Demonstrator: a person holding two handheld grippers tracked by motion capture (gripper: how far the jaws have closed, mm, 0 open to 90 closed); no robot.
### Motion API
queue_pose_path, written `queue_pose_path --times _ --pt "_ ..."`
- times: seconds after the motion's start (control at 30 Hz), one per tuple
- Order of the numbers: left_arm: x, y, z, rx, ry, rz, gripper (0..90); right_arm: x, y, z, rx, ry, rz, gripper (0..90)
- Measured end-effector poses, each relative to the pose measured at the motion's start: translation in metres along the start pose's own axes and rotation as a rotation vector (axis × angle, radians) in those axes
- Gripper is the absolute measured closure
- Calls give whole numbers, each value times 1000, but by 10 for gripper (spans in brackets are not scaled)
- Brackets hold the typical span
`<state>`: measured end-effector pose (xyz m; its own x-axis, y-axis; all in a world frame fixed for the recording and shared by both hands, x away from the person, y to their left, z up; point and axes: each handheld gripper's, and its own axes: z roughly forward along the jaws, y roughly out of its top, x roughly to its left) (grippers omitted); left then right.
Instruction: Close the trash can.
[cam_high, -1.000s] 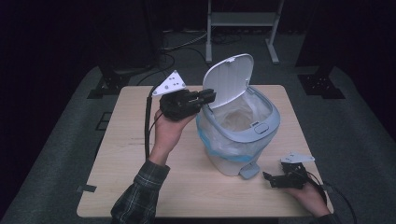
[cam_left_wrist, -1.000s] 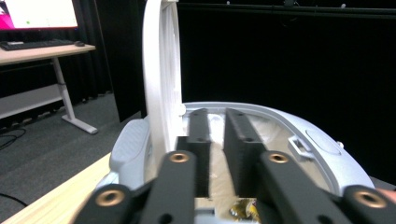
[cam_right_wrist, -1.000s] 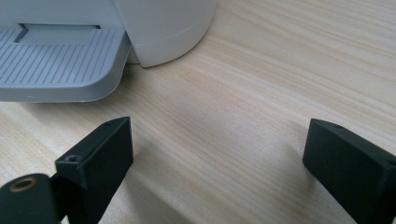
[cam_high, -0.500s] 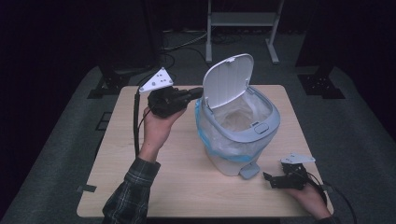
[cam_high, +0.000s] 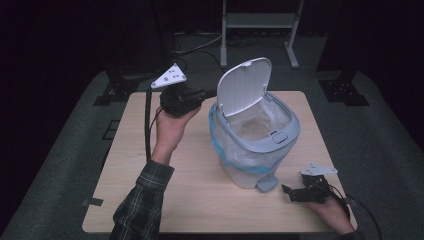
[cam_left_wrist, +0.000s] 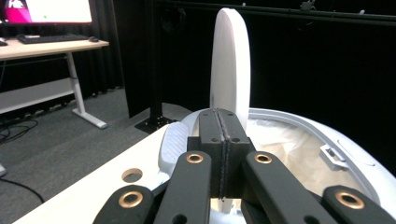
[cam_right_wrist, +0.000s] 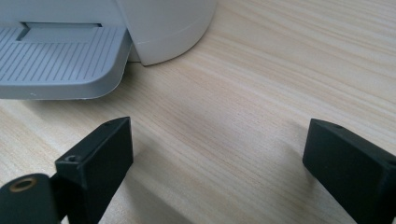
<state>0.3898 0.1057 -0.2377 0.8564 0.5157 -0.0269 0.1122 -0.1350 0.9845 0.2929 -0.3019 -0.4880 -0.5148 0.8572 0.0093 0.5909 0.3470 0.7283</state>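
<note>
High view: left claw (cam_high: 209, 94), clenched with nothing between its jaws, hovers just beside the raised lid (cam_high: 245, 85) of a white pedal bin (cam_high: 250, 165). The bin, lined with a bag (cam_high: 252, 127), stands on the wooden counter (cam_high: 130, 190). Right claw (cam_high: 286, 190), released, rests on the counter near the bin's pedal (cam_high: 267, 182).

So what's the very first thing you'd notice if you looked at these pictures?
The big white pedal bin in the middle of the wooden table, with its lid standing straight up and a plastic bag liner inside. Next, the left tongs, pinched shut and held up beside the open lid. Last, the right tongs lie open on the table near the grey foot pedal.
</note>
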Motion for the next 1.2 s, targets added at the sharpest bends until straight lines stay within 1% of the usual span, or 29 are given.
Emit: queue_pose_path --times 0.17,0.3,0.43,0.5,0.63,0.67,0.73,0.8,0.93,1.0,1.03,1.1,1.17,1.2 --pt "-2 4 -1 -10 -3 2 900 0 0 0 0 0 0 74" --pt "-4 7 -1 -7 -7 10 900 0 0 0 0 0 0 74" --pt "-8 8 2 -9 -22 15 900 0 0 0 0 0 0 74" --pt "-12 6 6 -7 -41 15 900 0 0 0 0 0 -1 74" --pt "-15 5 8 -9 -57 13 900 0 0 0 -1 0 0 74" --pt "-17 5 9 -5 -73 15 900 0 0 0 -1 0 0 74" --pt "-19 5 11 -6 -79 11 900 0 0 0 -1 1 -1 74" --pt "-21 5 12 6 -89 23 900 0 0 0 -1 0 -1 74" --pt "-27 5 15 15 -116 24 900 0 0 0 -1 0 -1 74" --pt "-30 4 17 23 -127 32 900 0 0 0 0 0 -1 74" --pt "-33 4 19 28 -142 31 900 0 0 0 0 0 -1 74" --pt "-35 4 20 27 -149 29 899 0 0 0 -1 1 0 74" --pt "-40 4 24 36 -170 36 900 0 0 0 0 0 -1 74" --pt "-40 4 24 36 -170 36 899 0 0 0 0 0 -1 74"
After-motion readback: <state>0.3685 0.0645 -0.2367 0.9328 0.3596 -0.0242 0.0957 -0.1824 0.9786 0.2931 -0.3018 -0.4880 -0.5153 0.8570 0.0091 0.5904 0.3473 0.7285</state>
